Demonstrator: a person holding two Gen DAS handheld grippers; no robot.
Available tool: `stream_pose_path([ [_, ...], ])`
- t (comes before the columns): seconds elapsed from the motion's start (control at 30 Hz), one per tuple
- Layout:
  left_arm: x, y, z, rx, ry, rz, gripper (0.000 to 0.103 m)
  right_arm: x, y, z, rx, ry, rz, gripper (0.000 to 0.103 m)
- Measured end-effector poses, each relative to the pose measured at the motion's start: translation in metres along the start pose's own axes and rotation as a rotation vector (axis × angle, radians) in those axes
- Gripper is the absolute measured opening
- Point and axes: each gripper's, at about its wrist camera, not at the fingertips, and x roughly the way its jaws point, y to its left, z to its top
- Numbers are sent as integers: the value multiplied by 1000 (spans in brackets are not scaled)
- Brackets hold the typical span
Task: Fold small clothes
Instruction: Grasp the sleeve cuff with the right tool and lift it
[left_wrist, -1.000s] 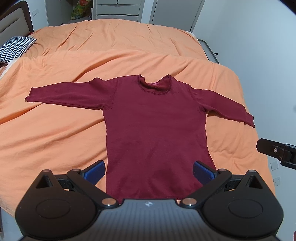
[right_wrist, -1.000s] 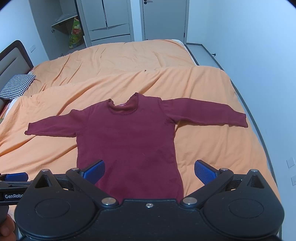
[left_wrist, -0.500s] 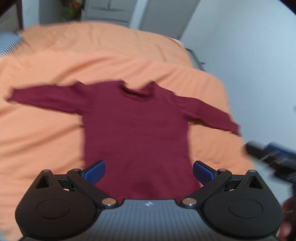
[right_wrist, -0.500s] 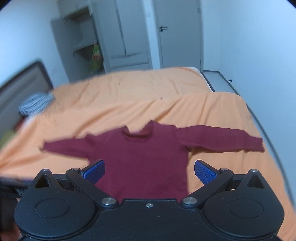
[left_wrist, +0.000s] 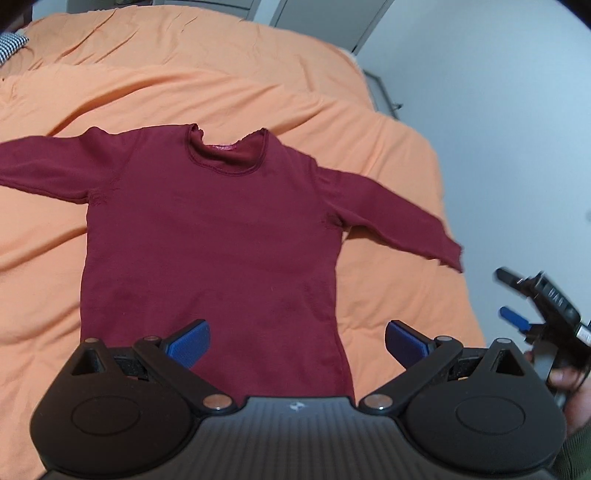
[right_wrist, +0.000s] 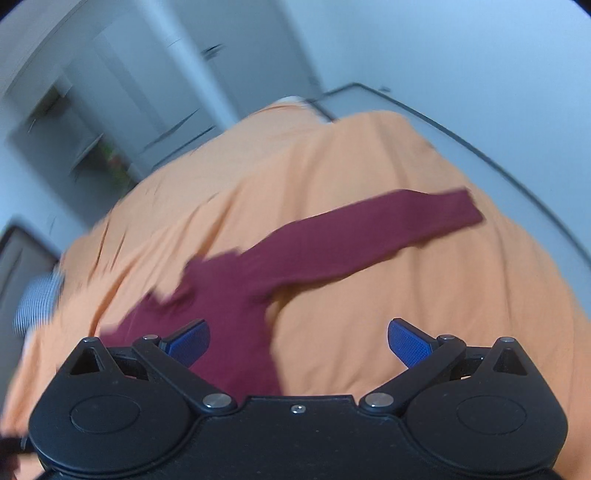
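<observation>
A dark red long-sleeved shirt (left_wrist: 210, 236) lies flat, front up, sleeves spread, on the orange bed cover (left_wrist: 221, 85). My left gripper (left_wrist: 295, 345) is open and empty above the shirt's hem. My right gripper (right_wrist: 298, 345) is open and empty; its view is blurred and tilted, showing the shirt's right sleeve (right_wrist: 362, 236) stretched toward the bed's right edge. The right gripper also shows in the left wrist view (left_wrist: 517, 295), in a hand off the bed's right side, near the right cuff (left_wrist: 448, 253).
A black-and-white checked pillow (left_wrist: 11, 46) lies at the far left of the bed. A white wall (left_wrist: 517, 129) runs along the bed's right side. Grey wardrobe doors (right_wrist: 155, 96) stand beyond the bed's far end.
Both grippers moved nearer the shirt. The left view shifted right and closer. The right gripper swung right and tilted, now facing the right sleeve. Both stayed open.
</observation>
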Motion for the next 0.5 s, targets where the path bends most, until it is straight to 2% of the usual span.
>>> stream_pose_path([
  [0.17, 26, -29, 17, -2, 32, 61, 103, 59, -110, 50, 224, -85, 60, 102],
  [0.3, 39, -42, 24, -40, 57, 75, 103, 114, -198, 68, 539, -111, 165, 100],
  [0.37, 47, -48, 27, -43, 75, 96, 103, 141, -226, 72, 632, -111, 203, 95],
  [0.5, 57, -58, 29, -47, 102, 126, 103, 183, -255, 71, 754, -83, 252, 88],
])
